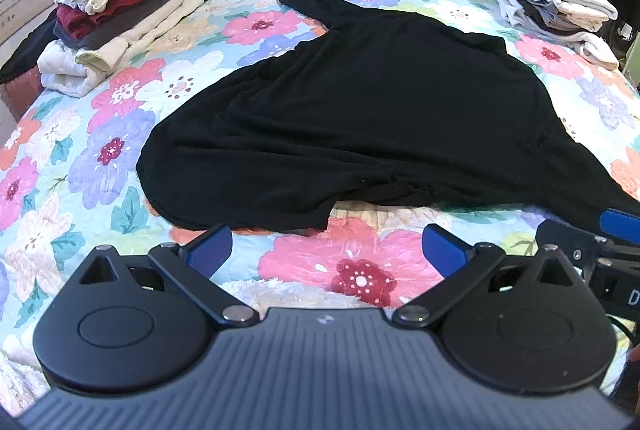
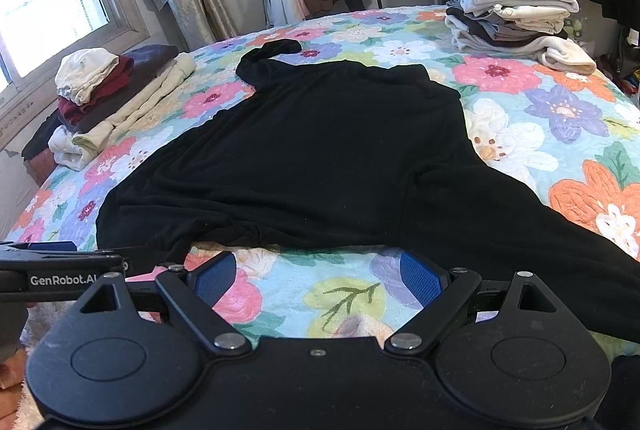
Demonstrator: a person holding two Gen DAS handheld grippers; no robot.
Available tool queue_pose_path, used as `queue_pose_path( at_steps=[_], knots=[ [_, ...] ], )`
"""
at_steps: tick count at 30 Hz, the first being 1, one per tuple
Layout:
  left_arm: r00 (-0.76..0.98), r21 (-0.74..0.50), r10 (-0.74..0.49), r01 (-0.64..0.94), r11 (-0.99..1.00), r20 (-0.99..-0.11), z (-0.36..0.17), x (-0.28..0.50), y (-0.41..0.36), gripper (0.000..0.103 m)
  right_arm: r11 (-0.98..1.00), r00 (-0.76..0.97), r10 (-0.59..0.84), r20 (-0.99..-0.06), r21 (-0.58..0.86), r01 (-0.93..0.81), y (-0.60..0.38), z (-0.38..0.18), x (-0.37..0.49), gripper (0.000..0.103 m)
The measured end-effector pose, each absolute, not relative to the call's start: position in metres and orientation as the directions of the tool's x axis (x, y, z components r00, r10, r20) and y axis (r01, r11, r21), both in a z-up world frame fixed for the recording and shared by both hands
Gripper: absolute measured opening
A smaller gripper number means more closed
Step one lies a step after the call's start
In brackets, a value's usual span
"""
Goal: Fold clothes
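Only readable writing is "GenRobot.AI" on the side of the left gripper, seen from the right wrist view. The black garment lies spread flat on the floral bedspread, just beyond both sets of jaws. Left gripper and right gripper are both spread wide, nothing between them, hovering just short of the garment's near hem.

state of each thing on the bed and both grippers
black top: spread out, unfolded, wrinkled at near hem
left pile: folded, stacked
right pile: folded, stacked
left gripper: open, empty, short of the hem
right gripper: open, empty, at the hem
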State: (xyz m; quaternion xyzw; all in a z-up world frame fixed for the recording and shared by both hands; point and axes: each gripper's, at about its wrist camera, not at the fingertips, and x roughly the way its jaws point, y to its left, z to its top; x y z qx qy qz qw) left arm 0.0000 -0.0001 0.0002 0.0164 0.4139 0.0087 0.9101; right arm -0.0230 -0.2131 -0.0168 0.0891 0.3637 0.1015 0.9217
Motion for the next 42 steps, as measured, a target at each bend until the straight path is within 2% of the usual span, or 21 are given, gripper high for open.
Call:
queue_pose_path(
  at_steps=[42],
  knots=[
    [0.642,-0.013,-0.001,-0.014,1.0,-0.766,-0.0007,0.0036,0.005,0.103,0.964,0.704,0.247,-0.666,0.244,-0.108,-0.2133,-0.02,-0.0225,0.092]
  ],
)
